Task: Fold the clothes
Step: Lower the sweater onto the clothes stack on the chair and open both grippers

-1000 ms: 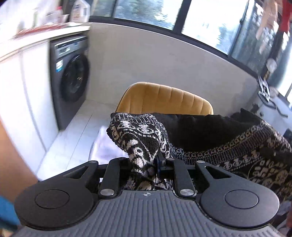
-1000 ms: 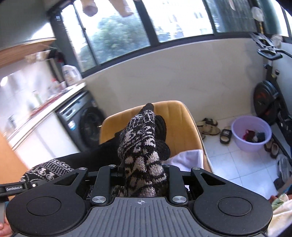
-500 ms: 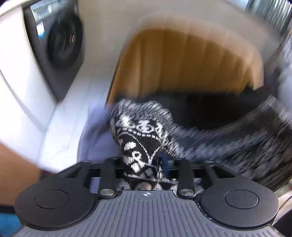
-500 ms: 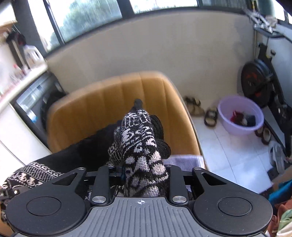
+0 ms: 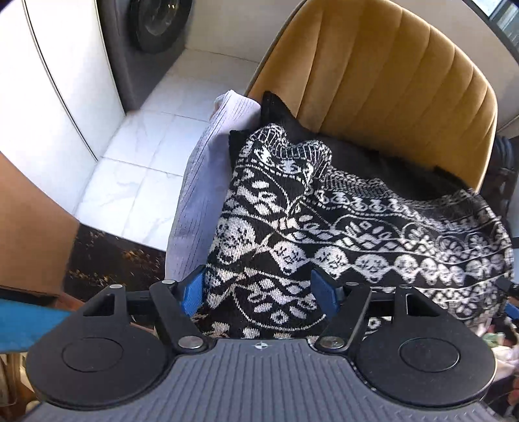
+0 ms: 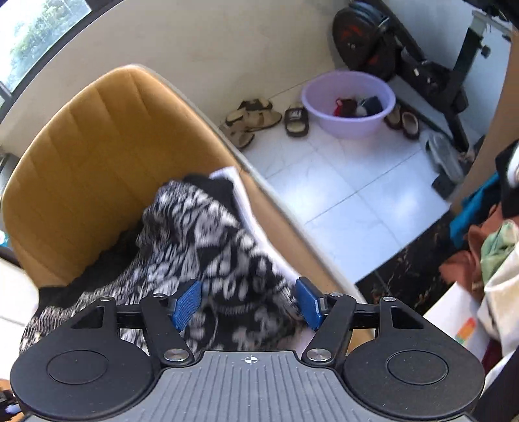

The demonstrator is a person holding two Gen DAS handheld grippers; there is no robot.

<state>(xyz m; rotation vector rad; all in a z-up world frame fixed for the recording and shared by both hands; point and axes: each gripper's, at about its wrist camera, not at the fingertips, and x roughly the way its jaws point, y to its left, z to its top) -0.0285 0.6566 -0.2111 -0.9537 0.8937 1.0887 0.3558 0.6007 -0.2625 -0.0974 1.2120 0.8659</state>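
Observation:
A black-and-white patterned knit sweater [image 5: 340, 227] lies bunched on the seat of a mustard-yellow chair [image 5: 389, 81], on top of a pale lilac folded cloth [image 5: 207, 181]. My left gripper [image 5: 261, 292] points down over the sweater's near edge. Its jaws are opening, and the knit lies loose between the blue pads [image 5: 191, 292] without being pinched. In the right wrist view the same sweater [image 6: 207, 240] looks blurred on the chair [image 6: 81, 146]. My right gripper [image 6: 248, 305] hangs over it, jaws also opening, with the fabric slack between the pads [image 6: 185, 303].
A washing machine [image 5: 155, 29] and white cabinet [image 5: 58, 81] stand to the left on white floor tiles. A lilac basin [image 6: 348, 104] with clothes, several sandals [image 6: 256, 118] and an exercise bike [image 6: 405, 61] sit at right. More clothes [image 6: 486, 256] pile at the right edge.
Both grippers came down toward the chair seat and tilted downward. Both were shut on the sweater and have let it go, so it now rests on the seat.

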